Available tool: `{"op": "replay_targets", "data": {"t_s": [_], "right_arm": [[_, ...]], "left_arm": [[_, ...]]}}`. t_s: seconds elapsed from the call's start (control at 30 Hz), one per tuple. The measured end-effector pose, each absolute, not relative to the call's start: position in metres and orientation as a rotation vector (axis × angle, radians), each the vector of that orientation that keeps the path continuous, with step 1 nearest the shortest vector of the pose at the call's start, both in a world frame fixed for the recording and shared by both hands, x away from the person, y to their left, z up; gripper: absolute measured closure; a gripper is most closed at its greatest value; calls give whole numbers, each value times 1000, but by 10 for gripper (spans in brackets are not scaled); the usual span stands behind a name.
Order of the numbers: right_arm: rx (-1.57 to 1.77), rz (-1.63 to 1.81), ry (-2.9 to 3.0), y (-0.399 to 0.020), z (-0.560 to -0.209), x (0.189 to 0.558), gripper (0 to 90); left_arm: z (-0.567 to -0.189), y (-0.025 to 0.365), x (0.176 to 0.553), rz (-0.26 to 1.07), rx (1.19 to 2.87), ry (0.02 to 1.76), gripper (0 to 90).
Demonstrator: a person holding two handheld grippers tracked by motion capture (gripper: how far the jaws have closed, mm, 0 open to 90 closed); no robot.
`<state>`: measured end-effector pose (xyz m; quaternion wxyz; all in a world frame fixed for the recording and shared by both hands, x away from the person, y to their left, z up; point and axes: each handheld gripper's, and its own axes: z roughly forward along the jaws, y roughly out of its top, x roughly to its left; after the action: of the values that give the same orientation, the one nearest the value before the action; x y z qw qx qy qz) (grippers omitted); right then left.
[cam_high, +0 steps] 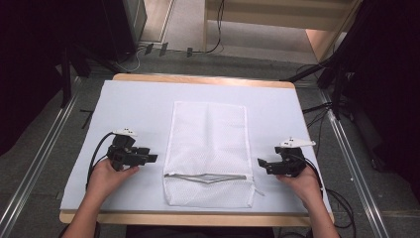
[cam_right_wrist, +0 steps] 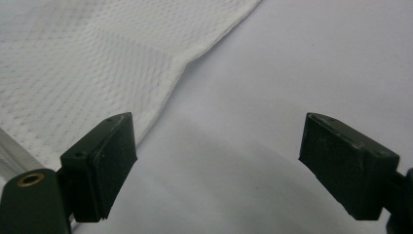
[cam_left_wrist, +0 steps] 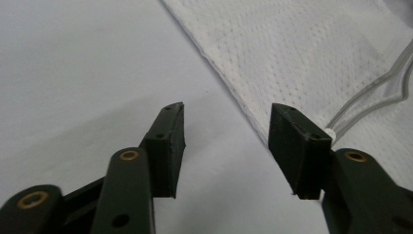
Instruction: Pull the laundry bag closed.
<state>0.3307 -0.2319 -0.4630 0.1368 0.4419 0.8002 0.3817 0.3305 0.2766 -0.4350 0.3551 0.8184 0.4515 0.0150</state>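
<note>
One white mesh bag (cam_high: 208, 148) lies flat at the centre of the worktop (cam_high: 138, 104), with two grippers flanking it, the left gripper (cam_high: 148, 158) at nine o'clock and the right gripper (cam_high: 262, 163) at three o'clock, both jaws wide apart and empty.

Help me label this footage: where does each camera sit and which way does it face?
High view: above the person's side, looking forward and down at the table, mesh bag, both hands and grippers.
Left gripper view: rides the left gripper, facing the bag's edge; its open fingers show.
Right gripper view: rides the right gripper, facing the bag's other edge; open fingers show.
All share the bag.
</note>
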Motion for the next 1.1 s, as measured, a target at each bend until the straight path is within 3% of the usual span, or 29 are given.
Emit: {"op": "replay_targets", "data": {"t_s": [0.17,0.33,0.4,0.47,0.57,0.87,1.1], "right_arm": [[1249,1120,2332,-231,-463,328,150],[1260,1157,2361,-232,-461,327,390],[1305,1119,2375,-231,-460,326,435],[1322,1109,2374,-231,-461,326,448],[1353,1106,2372,-231,-460,326,463],[1337,1146,2355,-227,-452,323,520],[1352,1151,2348,-229,-451,324,514]], "left_arm": [[-437,278,326,75,2132,1100,509],[-437,277,328,58,2128,1133,492],[-437,277,329,52,2125,1152,478],[-438,278,330,58,2133,1156,474],[-440,280,334,-3,2115,1217,399],[-442,280,334,-12,2110,1198,364],[-442,281,334,-14,2107,1197,365]]}}
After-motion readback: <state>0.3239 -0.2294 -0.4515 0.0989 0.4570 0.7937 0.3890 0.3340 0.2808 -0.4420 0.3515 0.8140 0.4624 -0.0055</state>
